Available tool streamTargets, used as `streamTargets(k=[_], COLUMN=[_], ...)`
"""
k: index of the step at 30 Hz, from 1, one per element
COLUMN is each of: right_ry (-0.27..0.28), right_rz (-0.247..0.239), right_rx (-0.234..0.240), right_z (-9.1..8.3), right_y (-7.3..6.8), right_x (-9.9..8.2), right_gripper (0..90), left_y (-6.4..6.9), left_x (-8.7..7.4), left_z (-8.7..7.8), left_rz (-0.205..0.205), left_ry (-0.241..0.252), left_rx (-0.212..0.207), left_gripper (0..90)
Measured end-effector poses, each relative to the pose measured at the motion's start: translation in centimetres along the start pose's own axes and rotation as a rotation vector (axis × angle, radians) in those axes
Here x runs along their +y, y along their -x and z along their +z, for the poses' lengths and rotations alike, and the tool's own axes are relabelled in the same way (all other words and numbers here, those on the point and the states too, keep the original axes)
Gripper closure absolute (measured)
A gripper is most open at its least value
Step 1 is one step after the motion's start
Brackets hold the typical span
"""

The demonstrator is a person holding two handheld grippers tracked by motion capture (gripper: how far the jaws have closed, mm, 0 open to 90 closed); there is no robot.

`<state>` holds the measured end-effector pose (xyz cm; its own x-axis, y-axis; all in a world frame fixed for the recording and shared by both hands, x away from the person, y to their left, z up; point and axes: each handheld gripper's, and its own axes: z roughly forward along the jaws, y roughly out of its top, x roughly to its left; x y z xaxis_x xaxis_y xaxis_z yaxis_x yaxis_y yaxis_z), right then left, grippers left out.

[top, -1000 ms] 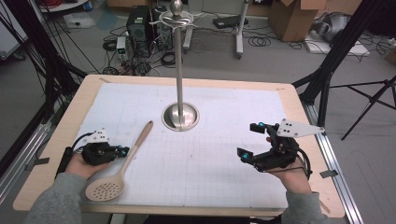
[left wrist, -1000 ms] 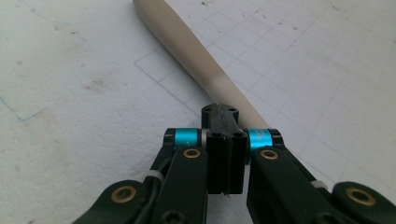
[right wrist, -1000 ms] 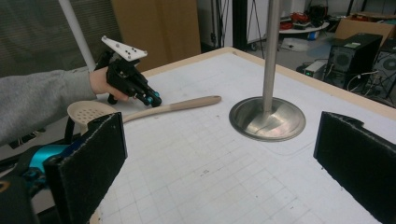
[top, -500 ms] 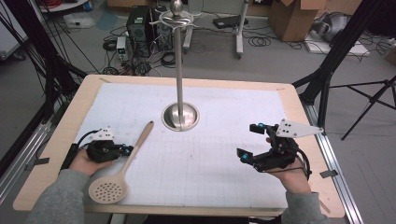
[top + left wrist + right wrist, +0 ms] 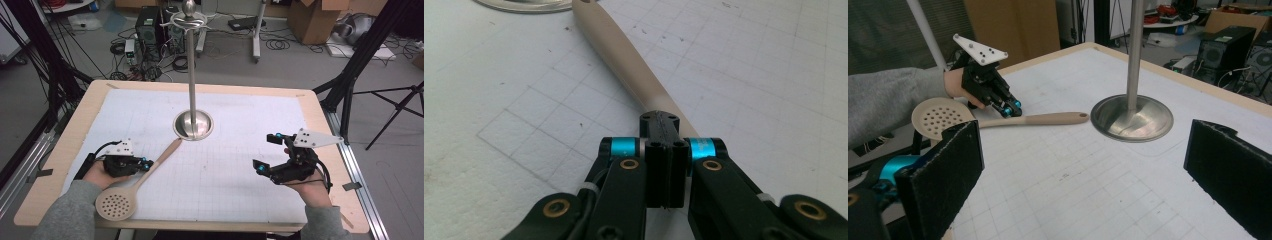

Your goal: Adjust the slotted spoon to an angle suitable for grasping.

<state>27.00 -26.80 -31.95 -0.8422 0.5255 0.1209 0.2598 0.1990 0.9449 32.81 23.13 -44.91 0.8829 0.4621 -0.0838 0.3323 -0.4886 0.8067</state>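
Slotted spoon (image 5: 131, 189) lying flat on the worktop (image 5: 55, 165), its handle tip touching the base of the metal stand (image 5: 193, 124). Left tongs (image 5: 144, 164) are clamped shut on the handle near the bowl; right tongs (image 5: 266, 152) stand wide open, empty, well apart. Risk: the narrow pads grip a smooth, tapered handle off-centre, so lifting could let the spoon pivot, slip or knock the stand.

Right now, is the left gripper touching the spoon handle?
Touching. In the left gripper view the left gripper has its jaws shut on the spoon handle; the right gripper view shows the same grip.
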Motion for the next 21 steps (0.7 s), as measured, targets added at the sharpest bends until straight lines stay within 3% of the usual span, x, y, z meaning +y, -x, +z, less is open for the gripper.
streamTargets(k=[4, 7, 12, 14, 21], right_ry=[-0.007, -0.002, -0.003, -0.001, 0.016], right_rz=[0.005, -0.002, 0.005, 0.003, 0.001], right_rx=[0.001, 0.002, 0.001, 0.001, -0.008], right_z=[-0.1, -0.1, -0.1, -0.1, -0.2], right_y=[0.0, 0.0, 0.1, 0.1, 0.2], right_x=[-0.1, -0.1, 0.0, 0.0, 0.1], right_gripper=[1.2, 1.2, 1.2, 1.2, 1.2], left_y=[-0.3, 0.0, 0.4, 0.5, 2.3], left_x=[0.1, 0.3, 0.5, 0.6, 1.6], left_z=[-0.4, -1.9, -3.3, -3.3, -2.7], left_rz=[-0.012, -0.023, -0.032, -0.032, 0.061], left_ry=[0.015, 0.063, 0.115, 0.107, 0.057], left_rx=[0.015, 0.046, 0.051, 0.047, 0.003], left_gripper=[89.6, 89.6, 89.6, 89.6, 89.6])
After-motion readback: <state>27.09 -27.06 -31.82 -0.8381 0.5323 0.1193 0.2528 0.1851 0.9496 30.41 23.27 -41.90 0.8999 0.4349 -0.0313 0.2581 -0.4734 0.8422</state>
